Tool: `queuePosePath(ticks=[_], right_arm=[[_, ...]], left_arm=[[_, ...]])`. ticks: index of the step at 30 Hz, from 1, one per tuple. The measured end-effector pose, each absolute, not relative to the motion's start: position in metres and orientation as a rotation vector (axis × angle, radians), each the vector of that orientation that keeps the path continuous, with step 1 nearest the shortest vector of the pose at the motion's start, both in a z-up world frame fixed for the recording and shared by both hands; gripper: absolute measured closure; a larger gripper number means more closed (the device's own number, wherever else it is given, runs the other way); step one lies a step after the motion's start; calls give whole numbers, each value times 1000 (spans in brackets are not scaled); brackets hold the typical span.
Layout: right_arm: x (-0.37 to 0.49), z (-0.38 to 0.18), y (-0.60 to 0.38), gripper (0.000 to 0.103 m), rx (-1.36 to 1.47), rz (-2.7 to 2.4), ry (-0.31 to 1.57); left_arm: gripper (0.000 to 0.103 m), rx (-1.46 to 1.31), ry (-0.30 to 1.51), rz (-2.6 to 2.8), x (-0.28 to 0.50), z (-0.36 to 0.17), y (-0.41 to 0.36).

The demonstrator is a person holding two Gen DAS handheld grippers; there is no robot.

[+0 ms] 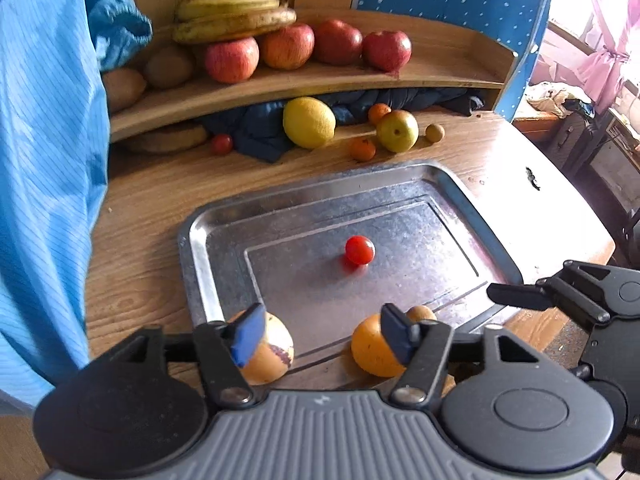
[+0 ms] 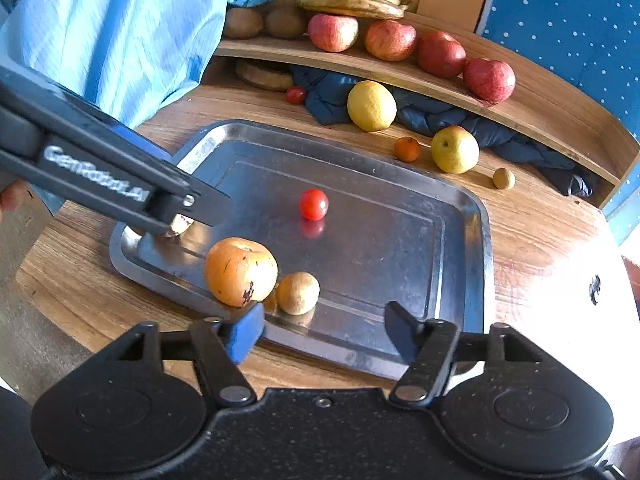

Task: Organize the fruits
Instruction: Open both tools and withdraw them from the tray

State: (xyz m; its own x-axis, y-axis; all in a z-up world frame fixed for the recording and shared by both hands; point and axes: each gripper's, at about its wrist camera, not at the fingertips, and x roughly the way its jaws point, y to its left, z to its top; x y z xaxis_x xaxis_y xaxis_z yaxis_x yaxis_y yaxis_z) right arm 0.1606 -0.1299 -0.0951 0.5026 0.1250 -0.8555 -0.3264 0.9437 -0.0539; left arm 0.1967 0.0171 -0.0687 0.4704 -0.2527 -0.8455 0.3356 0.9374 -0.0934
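Left gripper (image 1: 324, 334) released, empty, above tray's (image 1: 208, 280) near edge, between pale fruit (image 1: 272, 350) and orange (image 1: 372, 350).
Right gripper (image 2: 324, 330) released, empty; small brown fruit (image 2: 298, 293) just ahead-left.
Cherry tomato (image 2: 314, 204) mid-tray, ahead of both.
Unsorted lemon (image 2: 371, 106) beyond tray.

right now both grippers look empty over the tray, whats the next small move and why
Probably send the right gripper, open and empty, to the small orange on the table: it lies loose outside the metal tray.
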Motion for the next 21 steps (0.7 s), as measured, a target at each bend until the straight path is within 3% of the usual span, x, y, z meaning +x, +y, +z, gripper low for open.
queuePosePath(ticks=[2, 8, 21], right_arm=[[158, -93, -132, 19, -204, 278, 1013], [151, -91, -138, 1, -195, 260, 1031], [156, -96, -159, 1, -227, 125, 1094]], left_arm=[[17, 115, 1006, -358, 191, -64, 19], [4, 172, 1005, -357, 176, -61, 29], [0, 320, 1142, -319, 150, -89, 48]])
